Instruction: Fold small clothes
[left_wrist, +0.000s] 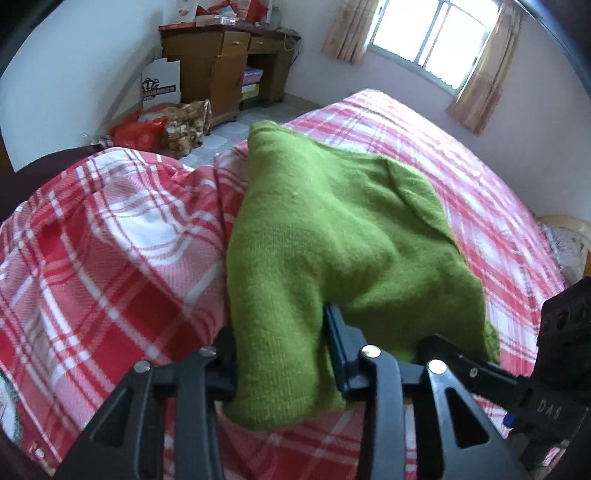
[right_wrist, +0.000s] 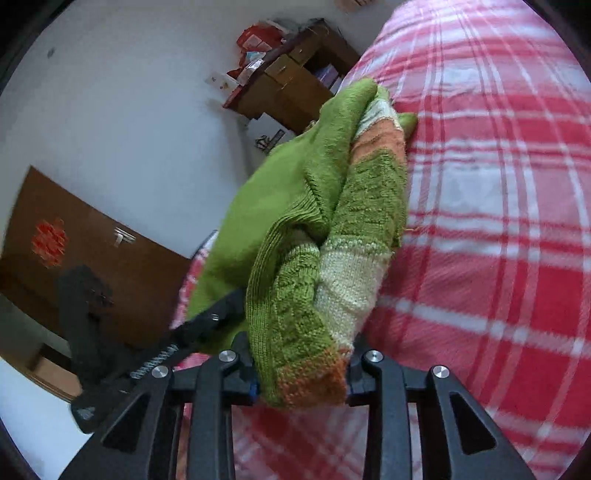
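A small green knit sweater lies bunched on the red and white plaid bed. In the left wrist view my left gripper is shut on a thick fold of its plain green side. In the right wrist view the sweater shows green, cream and orange patterned bands. My right gripper is shut on its near ribbed and striped edge. Both grippers hold the same near end, side by side. The right gripper's body shows at the right edge of the left wrist view. The left gripper shows at the left of the right wrist view.
The plaid sheet stretches away to the right. A rumpled plaid quilt rises left of the sweater. Beyond the bed stand a wooden desk with clutter, bags on the floor, a curtained window and a brown door.
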